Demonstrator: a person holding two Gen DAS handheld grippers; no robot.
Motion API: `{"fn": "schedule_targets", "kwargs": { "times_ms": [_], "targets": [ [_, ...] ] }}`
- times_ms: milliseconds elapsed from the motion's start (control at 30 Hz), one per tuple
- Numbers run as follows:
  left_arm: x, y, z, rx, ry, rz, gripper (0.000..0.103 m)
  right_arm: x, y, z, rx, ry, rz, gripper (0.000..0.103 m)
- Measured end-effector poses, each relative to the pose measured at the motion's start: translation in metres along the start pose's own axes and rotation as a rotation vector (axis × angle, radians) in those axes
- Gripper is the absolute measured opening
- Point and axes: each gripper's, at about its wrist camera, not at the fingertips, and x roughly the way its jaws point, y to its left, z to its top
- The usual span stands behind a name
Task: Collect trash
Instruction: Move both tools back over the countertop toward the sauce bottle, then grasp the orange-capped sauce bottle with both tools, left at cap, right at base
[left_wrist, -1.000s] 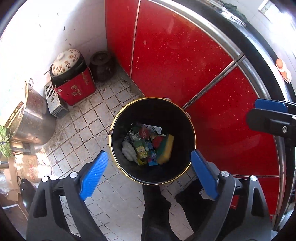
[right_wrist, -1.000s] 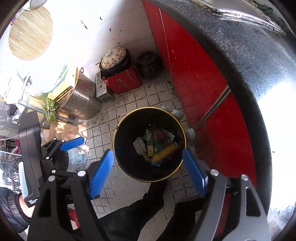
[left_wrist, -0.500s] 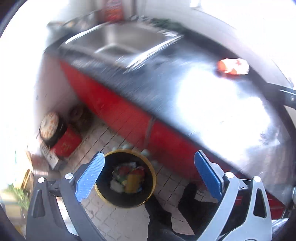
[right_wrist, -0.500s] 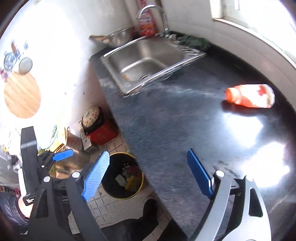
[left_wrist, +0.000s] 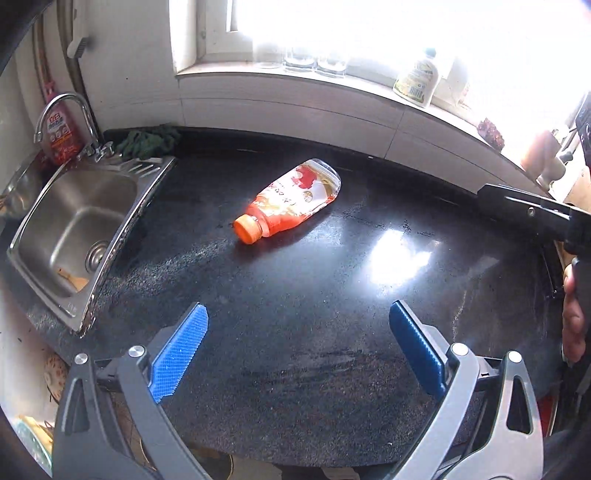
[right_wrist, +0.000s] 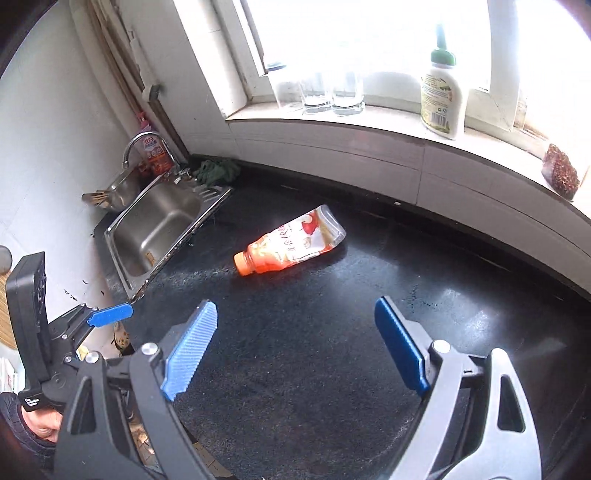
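Our two grippers over the black speckled stone countertop (left_wrist: 295, 295)

We hold the left gripper (left_wrist: 299, 350) and right gripper (right_wrist: 295, 343) spread wide, empty — the orange-capped clear plastic bottle (left_wrist: 291, 201) lies on its side farther off, right of the steel sink (left_wrist: 70, 229).

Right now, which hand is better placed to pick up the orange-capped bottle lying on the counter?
Probably right: the right claw is open, with the bottle centred ahead; the left claw sits back near the sink.

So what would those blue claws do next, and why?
Probably move the right gripper forward over the orange-capped bottle. It lies on its side on the black counter, apart from everything, and both the right and the left gripper are open and empty.
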Motion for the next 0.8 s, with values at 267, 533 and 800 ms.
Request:
{"fn": "schedule_targets", "kwargs": {
  "times_ms": [267,533,800],
  "targets": [
    [0.035,-0.003,0.019,0.02,0.031,0.031,0.096,0.036,-0.023,0.011,0.003,0.053,0.012,0.085],
    [0.091,0.002,0.042,0.049,0.091,0.05,0.096,0.093,-0.036,0.035,-0.003,0.134,0.018,0.085],
    [0.17,0.012,0.069,0.087,0.135,0.036,0.096,0.18,-0.043,0.069,-0.012,0.217,0.018,0.085]
  ]
}}
